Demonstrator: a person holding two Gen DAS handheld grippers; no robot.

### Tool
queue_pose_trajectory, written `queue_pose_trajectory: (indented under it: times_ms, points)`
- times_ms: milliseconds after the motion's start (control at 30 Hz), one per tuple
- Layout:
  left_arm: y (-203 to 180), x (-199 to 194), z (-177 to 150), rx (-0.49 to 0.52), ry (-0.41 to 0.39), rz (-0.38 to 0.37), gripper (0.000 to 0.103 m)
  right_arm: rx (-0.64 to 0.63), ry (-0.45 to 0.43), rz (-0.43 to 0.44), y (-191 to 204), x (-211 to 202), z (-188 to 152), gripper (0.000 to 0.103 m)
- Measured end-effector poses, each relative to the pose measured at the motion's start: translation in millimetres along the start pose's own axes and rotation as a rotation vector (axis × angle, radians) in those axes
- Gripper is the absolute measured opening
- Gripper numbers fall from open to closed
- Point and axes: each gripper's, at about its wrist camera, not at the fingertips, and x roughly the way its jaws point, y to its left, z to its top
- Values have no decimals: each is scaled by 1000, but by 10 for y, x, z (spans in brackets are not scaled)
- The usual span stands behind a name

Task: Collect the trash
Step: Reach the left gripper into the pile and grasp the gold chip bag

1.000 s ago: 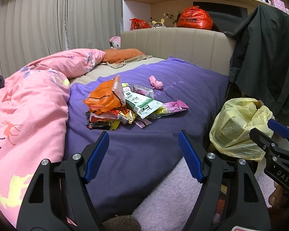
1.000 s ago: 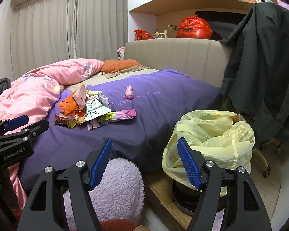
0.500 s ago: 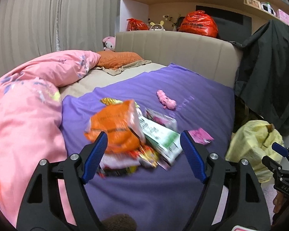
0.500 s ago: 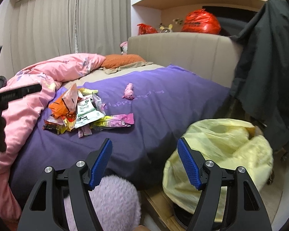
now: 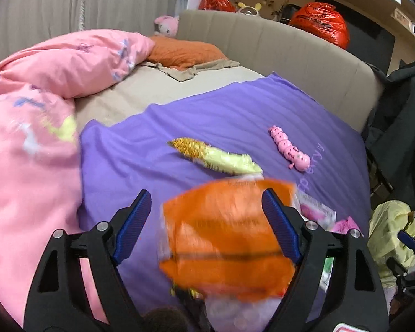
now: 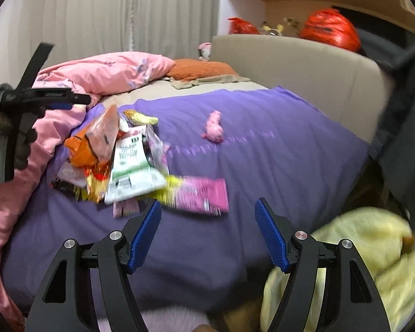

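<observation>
Left wrist view: my left gripper (image 5: 204, 218) spread wide, nothing gripped; orange snack bag (image 5: 229, 238) sits between jaws, atop wrapper pile on purple blanket (image 5: 235, 116). Step: reaching for first pickup. Next: lower, clamp bag.

Right wrist view: my right gripper (image 6: 207, 232) released, empty, above blanket edge; yellow trash bag (image 6: 373, 249) just right of blanket.

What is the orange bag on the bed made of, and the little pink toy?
The orange snack bag looks like thin, glossy plastic film: it is crinkled and shiny. The pink toy looks like smooth hard plastic, built from rounded segments, though it could be rubber. Both lie on the purple blanket, which looks like soft cloth.
</observation>
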Motion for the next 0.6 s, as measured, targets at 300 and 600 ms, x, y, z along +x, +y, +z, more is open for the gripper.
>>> queue_pose_trajectory:
  times_ms: [300, 600]
  points:
    - [187, 1095, 533, -189, 135, -50, 78, -2, -12, -43, 73, 544, 313, 66]
    - [228, 1762, 584, -283, 241, 29, 54, 41, 37, -50, -125, 758, 166, 66]
